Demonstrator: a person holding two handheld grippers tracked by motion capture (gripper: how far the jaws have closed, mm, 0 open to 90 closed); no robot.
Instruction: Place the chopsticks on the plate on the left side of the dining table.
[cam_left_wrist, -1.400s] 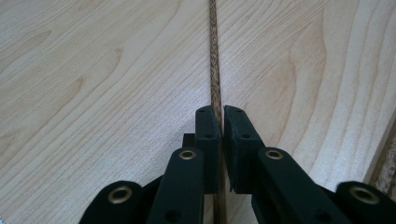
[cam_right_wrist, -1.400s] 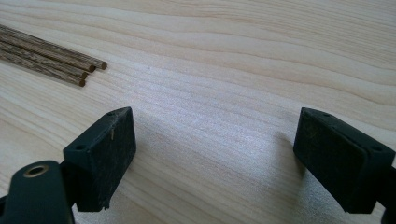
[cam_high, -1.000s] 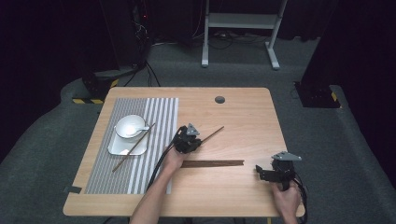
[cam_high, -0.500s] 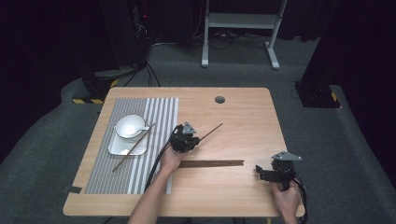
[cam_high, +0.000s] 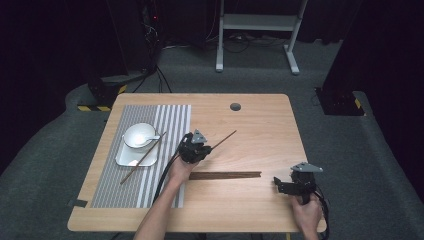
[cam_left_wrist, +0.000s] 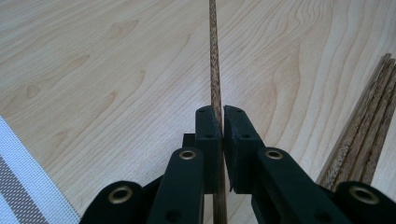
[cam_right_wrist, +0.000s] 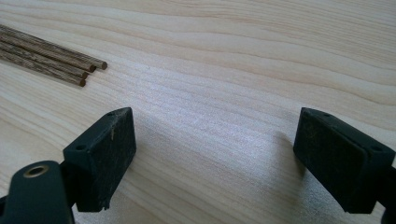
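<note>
Left claw grips chopstick (tight).

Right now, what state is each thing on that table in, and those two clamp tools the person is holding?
Left gripper: shut on a chopstick.
Held chopstick: clamped, pointing away over the wood.
Right gripper: open, nothing between its jaws.
Chopstick bundle: lying flat on the table.
Bowl: upright on the square plate, spoon in it.
Other chopstick: lying slantwise across the plate and striped mat.
</note>
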